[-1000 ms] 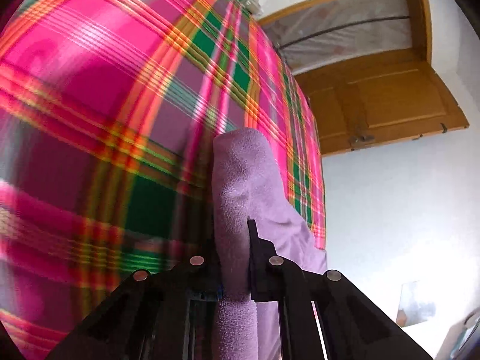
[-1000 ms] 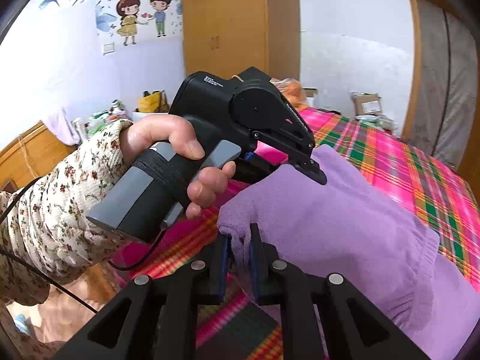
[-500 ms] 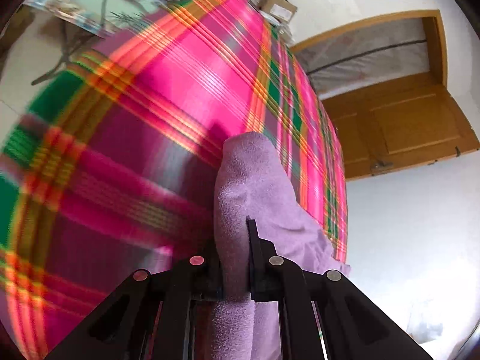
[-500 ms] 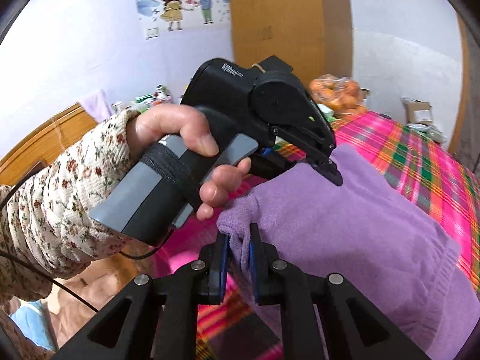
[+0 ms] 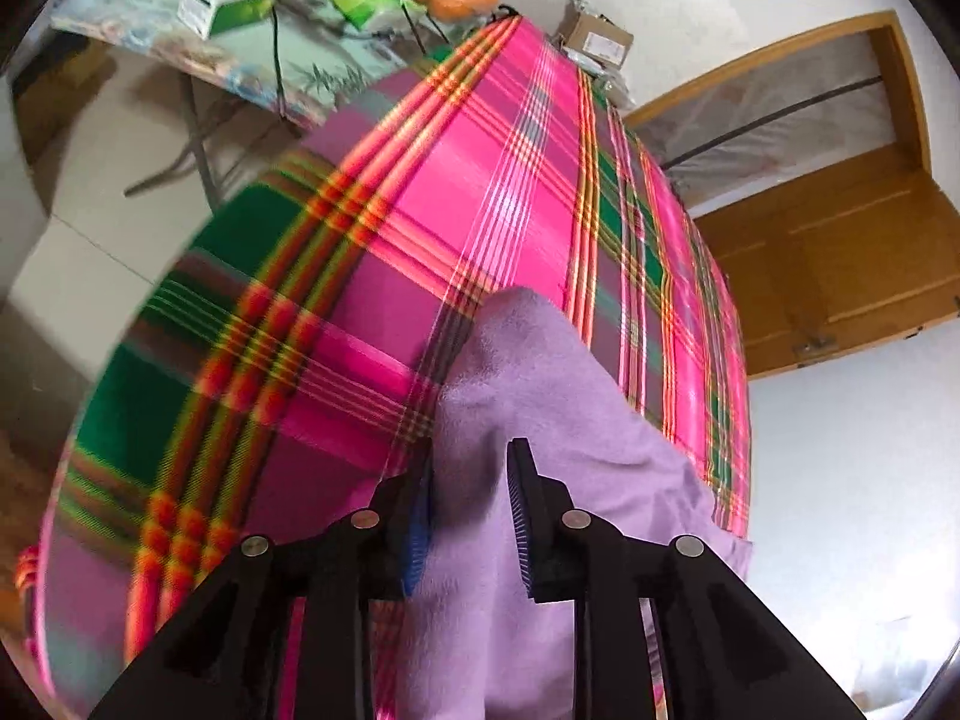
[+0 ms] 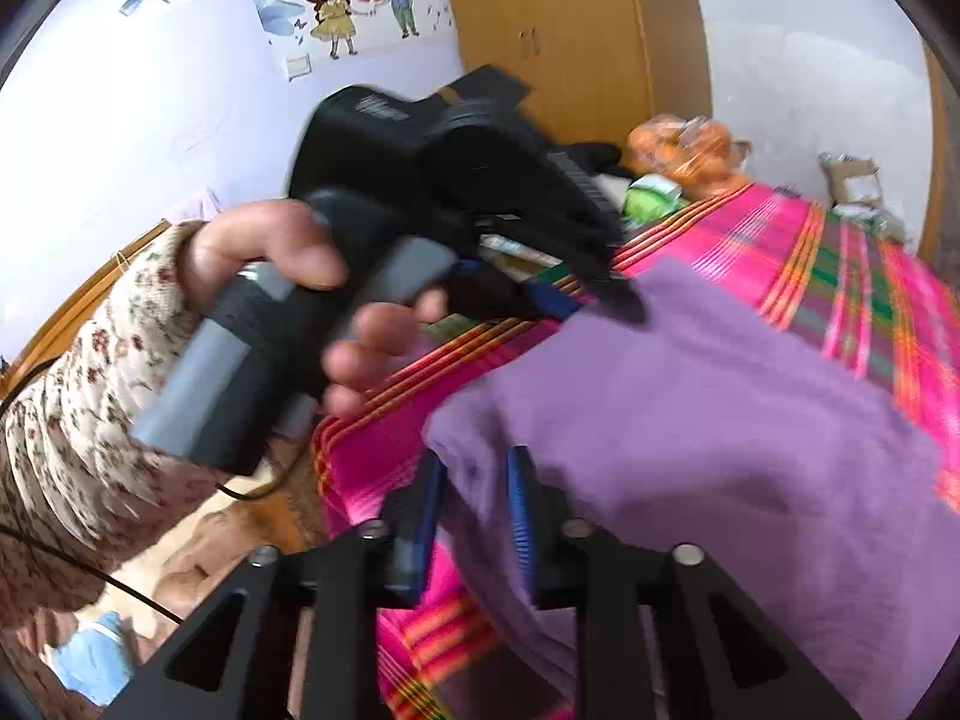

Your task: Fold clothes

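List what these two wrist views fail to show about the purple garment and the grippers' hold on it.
- Purple garment: its type and full outline; the frame edges cut it off in both views.
- Left gripper: whether it pinches the cloth; cloth fills the gap.
- Right gripper: the same, motion-blurred.

The garment [image 5: 540, 396] is showing up plain lilac-purple, fuzzy, no print. The bedspread [image 5: 468, 192] under it is going full plaid: hot pink with green blocks and orange-yellow-red stripes. Both grippers are looking black, with blue pads [image 6: 519, 516] on the right one. The person's sleeve [image 6: 78, 396] is sporting a cream floral print. Door [image 5: 840, 264] is glowing honey-brown wood.
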{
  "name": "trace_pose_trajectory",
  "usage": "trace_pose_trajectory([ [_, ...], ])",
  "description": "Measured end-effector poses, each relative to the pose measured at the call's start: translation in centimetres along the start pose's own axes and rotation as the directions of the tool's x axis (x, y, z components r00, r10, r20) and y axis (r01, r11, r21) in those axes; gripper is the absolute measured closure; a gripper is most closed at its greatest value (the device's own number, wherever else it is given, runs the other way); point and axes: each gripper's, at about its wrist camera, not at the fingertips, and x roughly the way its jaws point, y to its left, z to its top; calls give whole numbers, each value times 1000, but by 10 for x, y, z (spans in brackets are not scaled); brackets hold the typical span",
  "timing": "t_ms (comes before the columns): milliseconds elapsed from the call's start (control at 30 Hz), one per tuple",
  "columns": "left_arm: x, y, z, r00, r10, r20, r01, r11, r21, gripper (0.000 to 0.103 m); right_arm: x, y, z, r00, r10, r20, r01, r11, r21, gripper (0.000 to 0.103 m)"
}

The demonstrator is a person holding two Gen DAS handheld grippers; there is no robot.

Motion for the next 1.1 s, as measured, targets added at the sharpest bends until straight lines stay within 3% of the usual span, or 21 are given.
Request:
trace_pose_trajectory([
  [67, -14, -8, -6, 999, 2, 34, -3, 1000, 9, 63, -17, -14, -5, 999, -43, 22, 42, 999, 23, 74],
  [200, -39, -41, -25, 989, 21, 144, -37, 993, 116, 61, -52, -42, -16, 990, -129, 62, 124, 990, 73, 74],
  [400, -17, -104, -54, 996, -45, 81, 26, 975, 220, 61, -100, -103, -56, 943, -331, 37, 313, 919, 241, 74],
  [500, 3, -130, -72, 998, -41, 47, 27, 963, 270, 60, -123, -131, -74, 901, -434, 6, 412, 859, 303, 74],
  [633, 38, -162, -99, 997, -72, -26, 77, 943, 322, 60, -160, -152, -110, 822, -567, -61, 548, 757, 356, 74],
  [700, 59, -181, -116, 991, -95, -94, 123, 922, 368, 60, -180, -164, -130, 777, -622, -98, 606, 696, 385, 74],
  [833, 93, -210, -141, 981, -79, -176, 151, 884, 442, 60, -209, -188, -165, 716, -677, -170, 666, 588, 459, 74],
  [967, 114, -224, -152, 978, -55, -202, 148, 863, 483, 60, -232, -204, -187, 679, -711, -184, 685, 524, 506, 74],
  [1100, 128, -231, -156, 979, -28, -200, 128, 853, 507, 60, -247, -219, -198, 627, -749, -211, 723, 460, 516, 74],
])
